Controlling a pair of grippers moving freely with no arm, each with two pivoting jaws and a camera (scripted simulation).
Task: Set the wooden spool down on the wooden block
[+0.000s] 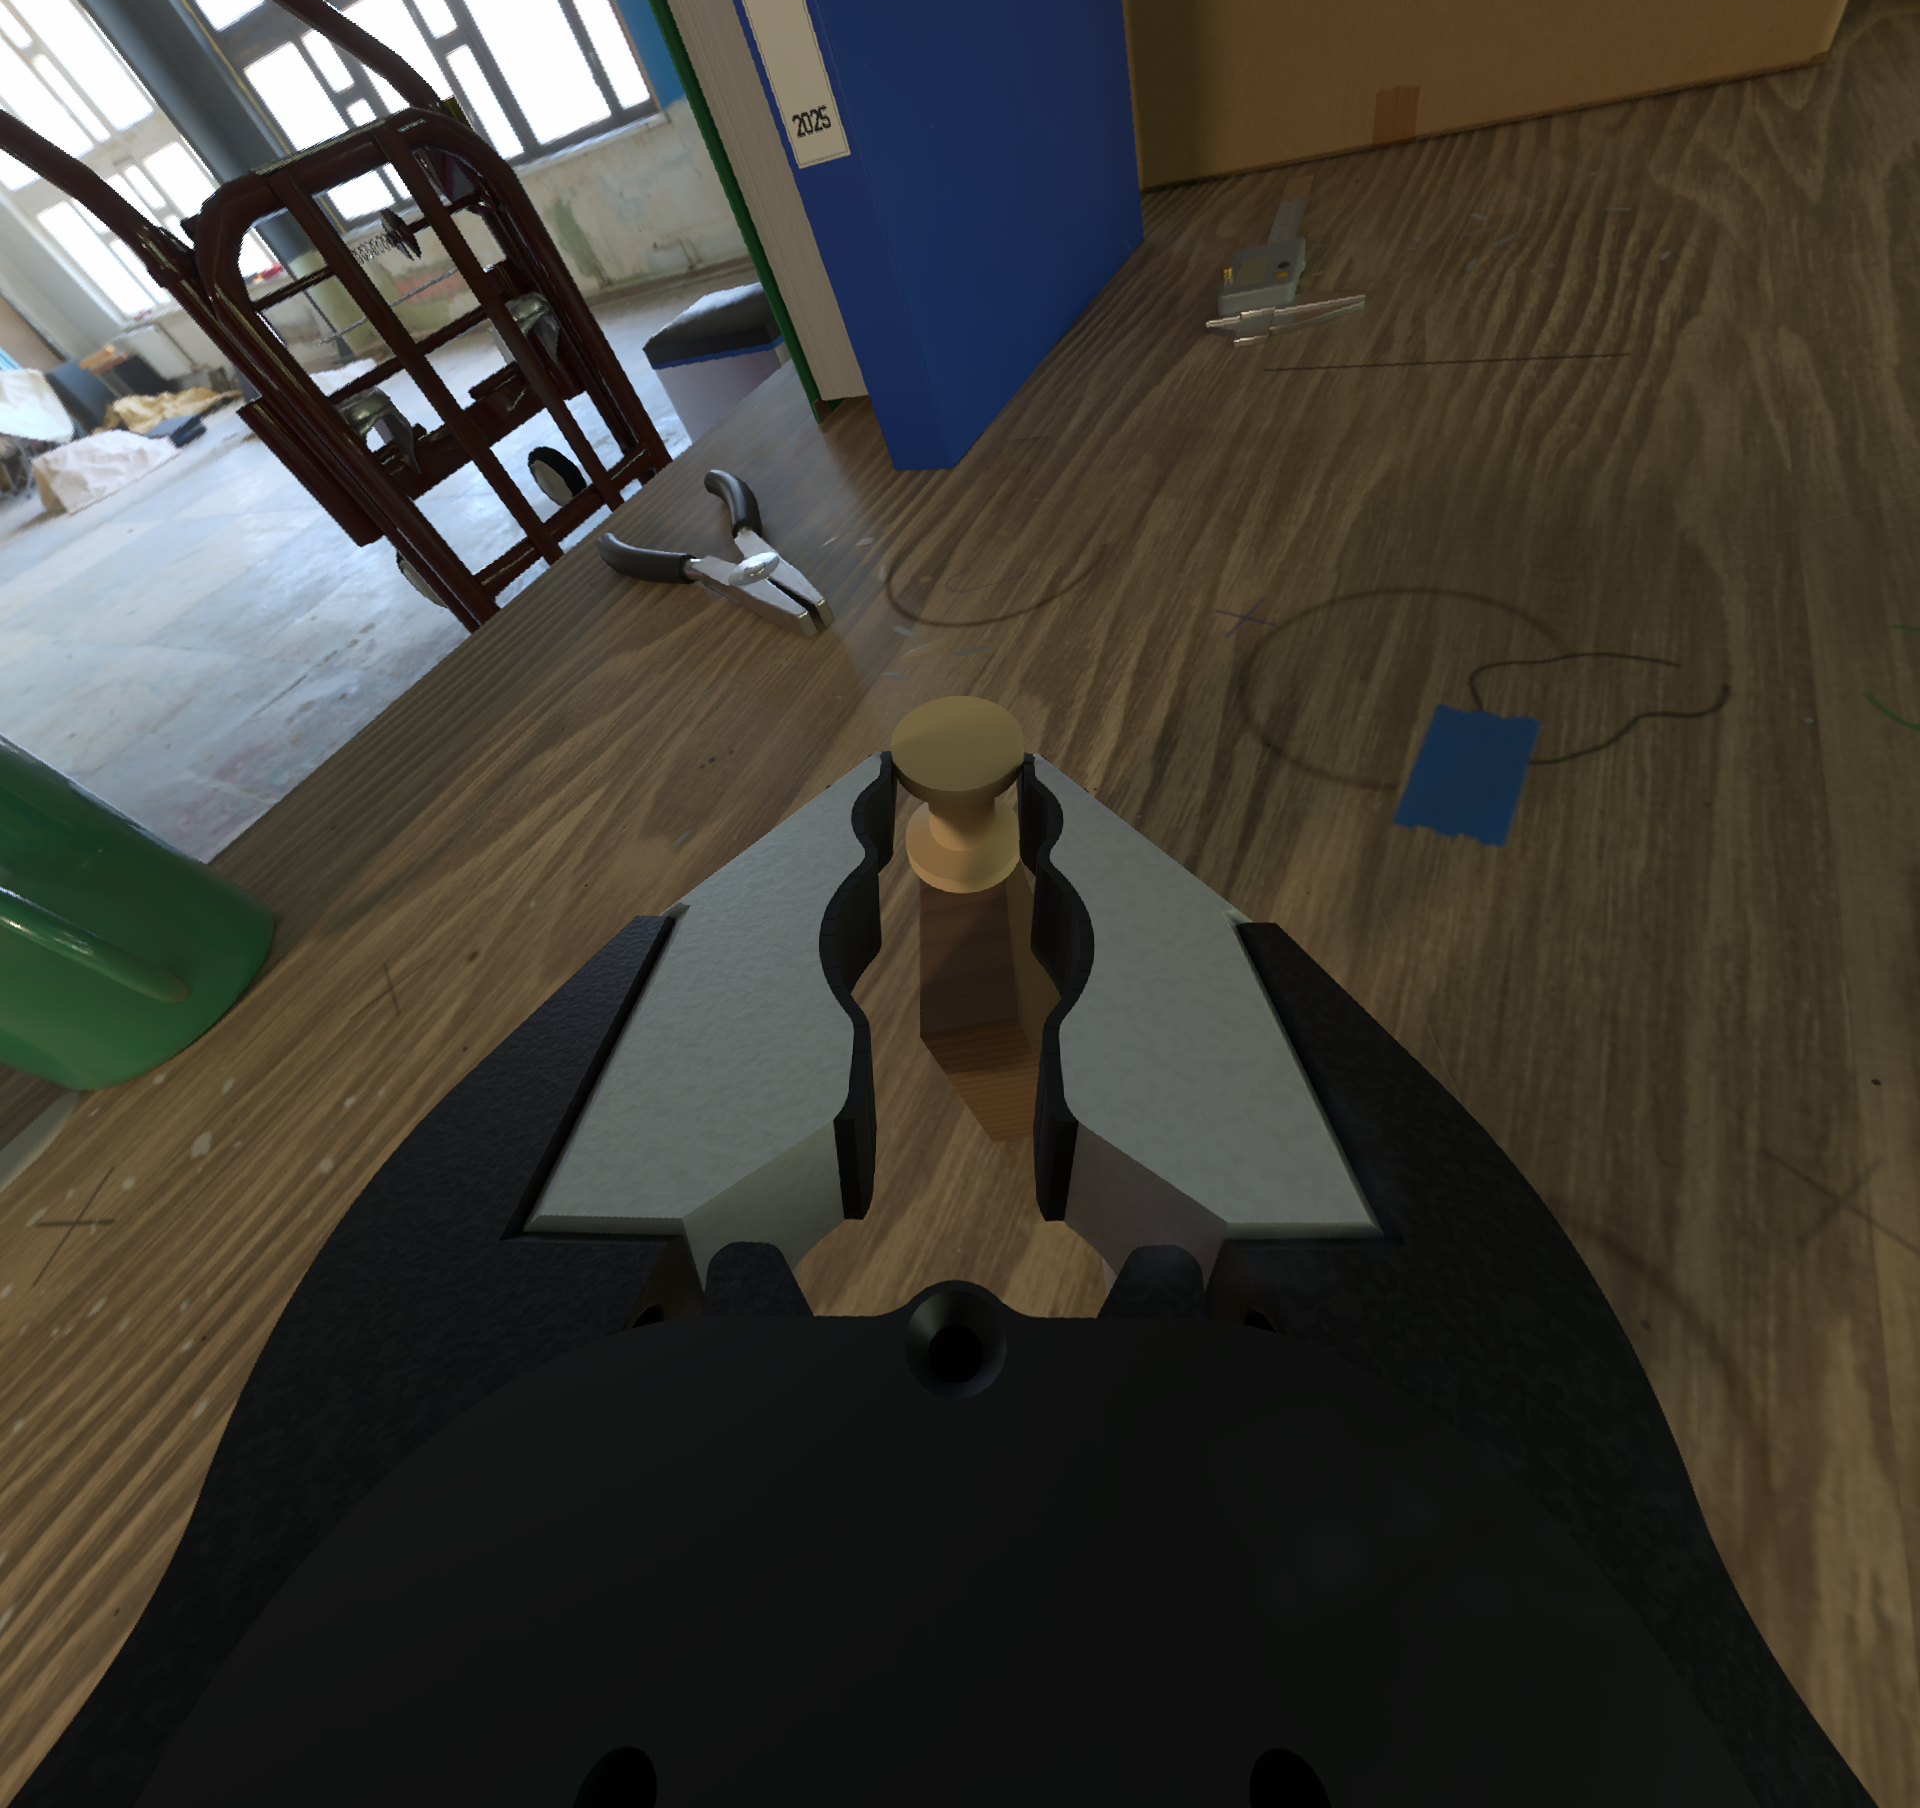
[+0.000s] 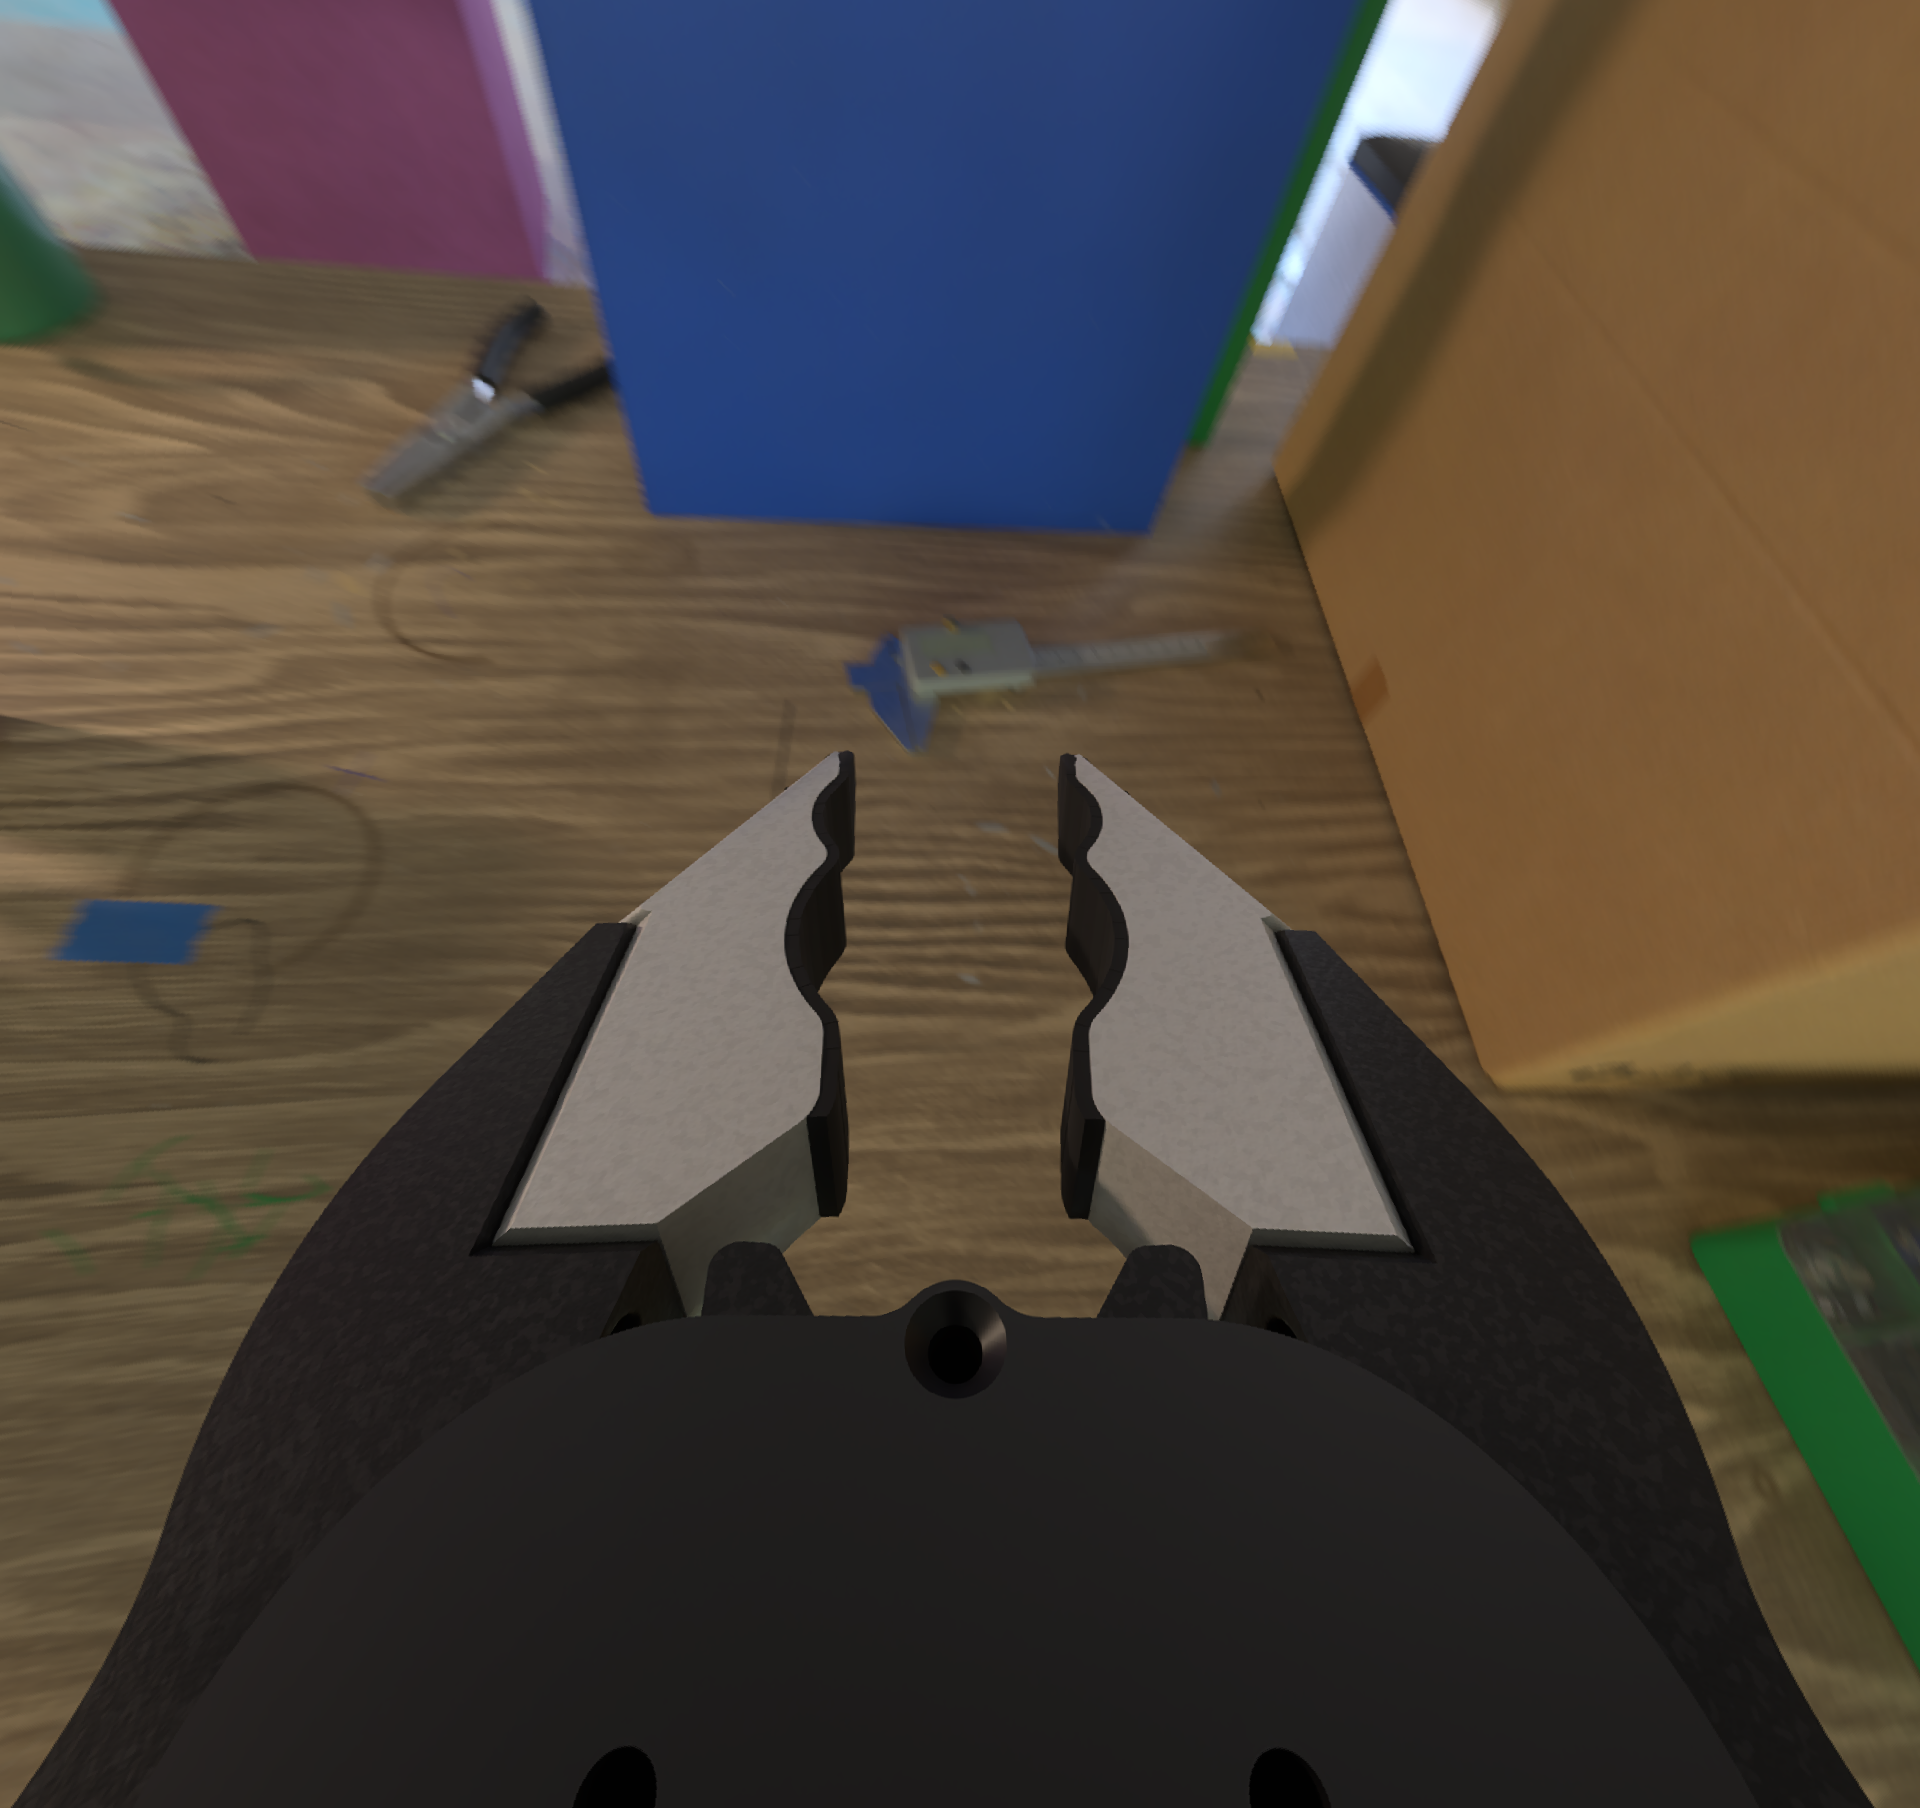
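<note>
In the left wrist view my left gripper (image 1: 958,771) is shut on the wooden spool (image 1: 956,735), its fingertips (image 1: 883,782) pressed against the pale top flange. The spool stands upright. Its lower flange sits at the top of the upright wooden block (image 1: 971,989), which stands on the table between my fingers. I cannot tell whether flange and block touch. In the right wrist view my right gripper (image 2: 956,771) is open and empty above the wooden table (image 2: 416,719). The spool and block do not show there.
Pliers (image 1: 727,563), a caliper (image 1: 1273,288) and blue tape (image 1: 1465,782) lie on the table. A blue binder (image 1: 966,148) and cardboard box (image 1: 1455,13) stand behind, a green container (image 1: 94,948) at left by the table edge. The right wrist view shows the caliper (image 2: 966,662) and cardboard box (image 2: 1610,511).
</note>
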